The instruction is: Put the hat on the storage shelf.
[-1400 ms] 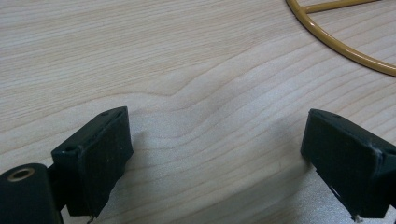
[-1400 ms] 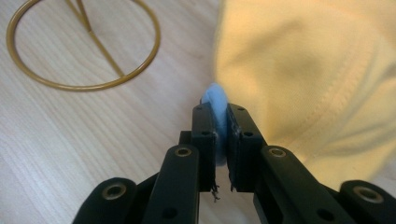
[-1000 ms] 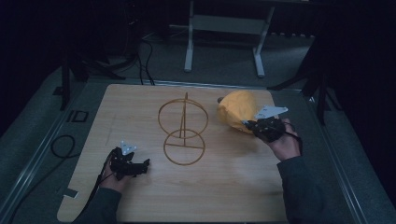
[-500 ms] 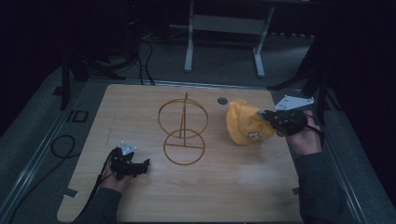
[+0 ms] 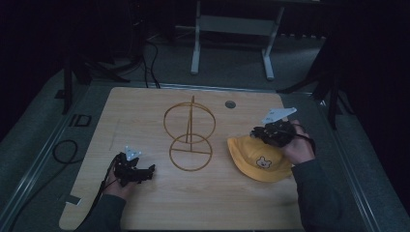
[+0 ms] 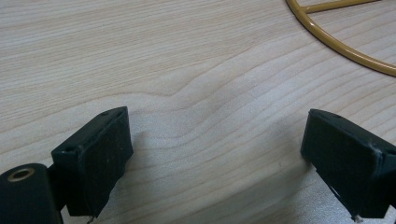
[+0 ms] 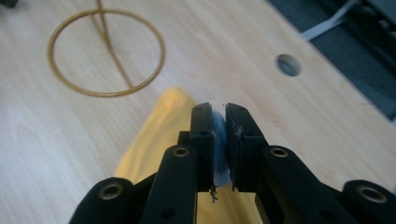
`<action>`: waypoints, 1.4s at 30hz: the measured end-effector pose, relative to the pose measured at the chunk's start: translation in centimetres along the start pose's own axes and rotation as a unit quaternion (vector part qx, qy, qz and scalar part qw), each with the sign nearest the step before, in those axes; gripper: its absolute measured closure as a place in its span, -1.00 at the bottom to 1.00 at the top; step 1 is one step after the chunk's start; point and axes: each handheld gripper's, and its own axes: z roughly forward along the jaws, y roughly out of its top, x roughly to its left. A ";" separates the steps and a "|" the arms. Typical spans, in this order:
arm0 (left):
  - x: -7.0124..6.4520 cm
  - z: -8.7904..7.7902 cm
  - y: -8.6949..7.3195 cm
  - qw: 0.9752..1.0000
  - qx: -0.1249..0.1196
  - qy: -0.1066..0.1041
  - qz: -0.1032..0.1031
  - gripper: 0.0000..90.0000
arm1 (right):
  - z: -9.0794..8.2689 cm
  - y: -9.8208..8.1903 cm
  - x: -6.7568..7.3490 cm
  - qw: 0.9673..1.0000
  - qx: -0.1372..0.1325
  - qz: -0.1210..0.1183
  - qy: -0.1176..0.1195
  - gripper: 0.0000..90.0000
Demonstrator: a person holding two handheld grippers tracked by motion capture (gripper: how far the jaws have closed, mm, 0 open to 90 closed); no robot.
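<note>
Here the right gripper (image 7: 219, 140) clamps the yellow hat (image 5: 261, 157) lying beneath it, with its jaws nearly shut; the left gripper (image 6: 219, 154) gapes wide, the stand (image 5: 189, 133) ahead.

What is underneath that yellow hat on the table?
The yellow hat lies on the wooden table, brim spread flat, so bare wood shows all around it. Whatever sits beneath its crown is covered. The right gripper pinches its edge, which looks whitish between the jaws.

My high view is dim, everything beyond the table (image 5: 145, 203) falling into near-black. Both gripper views come through bright and evenly lit; soft shadows sit on the table, and its far edge blurs out of focus.
</note>
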 end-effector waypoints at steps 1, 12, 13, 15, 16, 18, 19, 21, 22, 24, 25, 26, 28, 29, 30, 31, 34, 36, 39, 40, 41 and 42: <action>0.0 0.0 0.0 1.000 -0.001 0.000 -0.001 -0.80 | 0.3 0.0 0.1 1.000 0.003 -0.002 0.006 0.77; 0.0 0.0 0.0 1.000 0.000 0.000 0.001 -0.80 | 0.8 -0.1 0.2 0.999 0.023 0.000 0.047 0.47; 0.0 0.0 0.0 1.000 0.000 0.000 0.000 -0.80 | 0.6 -0.2 0.1 0.999 0.025 0.002 0.045 0.43; 0.0 0.0 0.0 1.000 0.000 0.000 0.001 -0.80 | 0.2 -0.5 -0.2 0.999 0.031 0.004 0.040 0.35; 0.0 0.0 0.0 1.000 0.000 0.000 0.001 -0.80 | 0.2 -0.5 -0.2 0.999 0.031 0.004 0.040 0.35; 0.0 0.0 0.0 1.000 0.000 0.000 0.001 -0.80 | 0.0 -0.8 -0.4 0.999 0.036 0.006 0.037 0.32; 0.0 0.0 0.0 1.000 0.000 0.000 0.000 -0.80 | -0.1 -1.0 -0.7 0.999 0.041 0.007 0.034 0.29; 0.0 0.0 0.0 1.000 -0.001 0.000 -0.001 -0.80 | -0.3 -1.2 -0.8 0.998 0.044 0.009 0.034 0.27; 0.0 0.0 0.0 1.000 -0.001 0.000 -0.001 -0.80 | -0.3 -1.2 -0.8 0.998 0.044 0.009 0.034 0.27; 0.0 0.0 0.0 1.000 0.000 0.000 0.000 -0.80 | -0.4 -1.4 -1.0 0.998 0.048 0.010 0.033 0.25; 0.0 0.0 0.0 1.000 0.000 0.000 0.001 -0.80 | -0.6 -1.6 -1.2 0.998 0.054 0.010 0.030 0.23; 0.0 0.0 0.0 1.000 0.000 0.000 0.000 -0.80 | -0.6 -1.6 -1.2 0.998 0.054 0.010 0.030 0.23; 0.0 0.0 0.0 1.000 0.000 0.000 0.000 -0.80 | -0.7 -1.7 -1.4 0.998 0.059 0.010 0.030 0.22; 0.0 0.0 0.0 1.000 0.000 0.000 0.001 -0.80 | -0.8 -1.8 -1.5 0.998 0.062 0.010 0.030 0.21; 0.0 0.0 0.0 1.000 0.000 0.000 0.001 -0.80 | -0.9 -1.9 -1.6 0.997 0.066 0.010 0.029 0.21; 0.0 0.0 0.0 1.000 0.001 0.000 0.001 -0.80 | -1.0 -2.0 -1.8 0.997 0.070 0.010 0.030 0.20; 0.0 0.0 0.0 1.000 -0.001 0.000 0.000 -0.80 | -1.1 -2.1 -2.0 0.997 0.076 0.012 0.030 0.18; 0.0 0.0 0.0 1.000 0.001 0.000 0.001 -0.80 | -1.2 -2.3 -2.2 0.996 0.081 0.012 0.029 0.16; 0.0 0.0 0.0 1.000 0.001 0.000 0.001 -0.80 | -1.1 -2.5 -2.3 0.994 0.101 0.009 0.033 0.10; 0.0 0.0 0.0 1.000 0.001 0.000 0.001 -0.80 | -1.1 -2.5 -2.3 0.994 0.101 0.009 0.033 0.10; 0.0 0.0 0.0 1.000 0.001 0.000 0.001 -0.80 | -1.1 -2.6 -2.3 0.993 0.110 0.006 0.036 0.07; 0.0 0.0 0.0 1.000 0.001 0.000 0.001 -0.80 | -1.1 -2.6 -2.3 0.993 0.110 0.006 0.036 0.07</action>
